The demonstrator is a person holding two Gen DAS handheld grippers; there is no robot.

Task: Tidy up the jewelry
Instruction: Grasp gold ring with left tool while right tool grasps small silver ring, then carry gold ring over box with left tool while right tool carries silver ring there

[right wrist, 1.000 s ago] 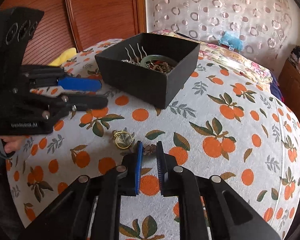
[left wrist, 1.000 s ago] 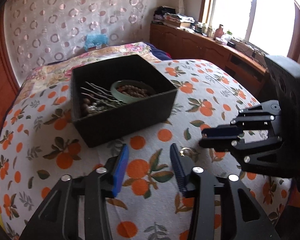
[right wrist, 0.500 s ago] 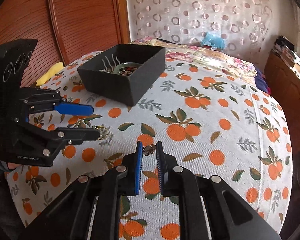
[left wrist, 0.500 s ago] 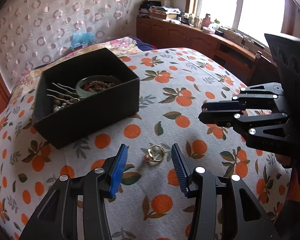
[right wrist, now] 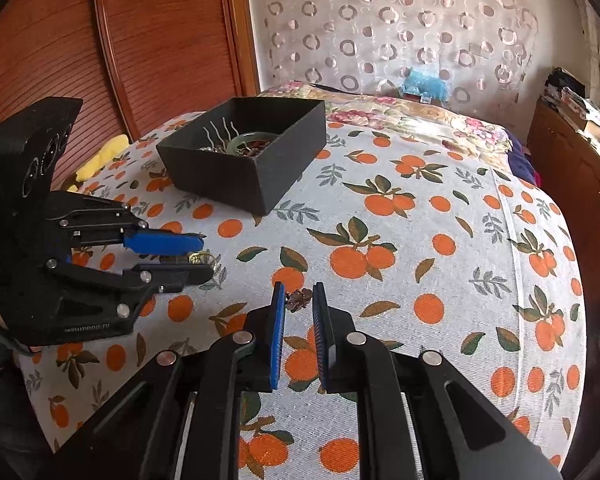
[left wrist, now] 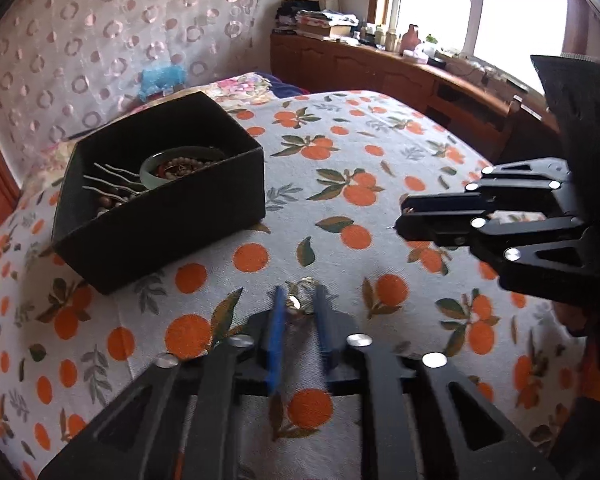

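Observation:
A black box on the orange-print cloth holds a green bangle, beads and hairpins; it also shows in the right wrist view. My left gripper has closed around a gold ring that lies on the cloth; the right wrist view shows the ring between its fingers. My right gripper is shut on a small dark brown jewelry piece and holds it above the cloth, right of the left gripper.
The bed's cloth stretches right and forward. A wooden headboard stands at the left, a wooden cabinet under the window. A yellow item lies near the box.
My left gripper moved forward over the gold ring and narrowed its fingers around it. My right gripper kept holding the small dark piece and shifted slightly away.

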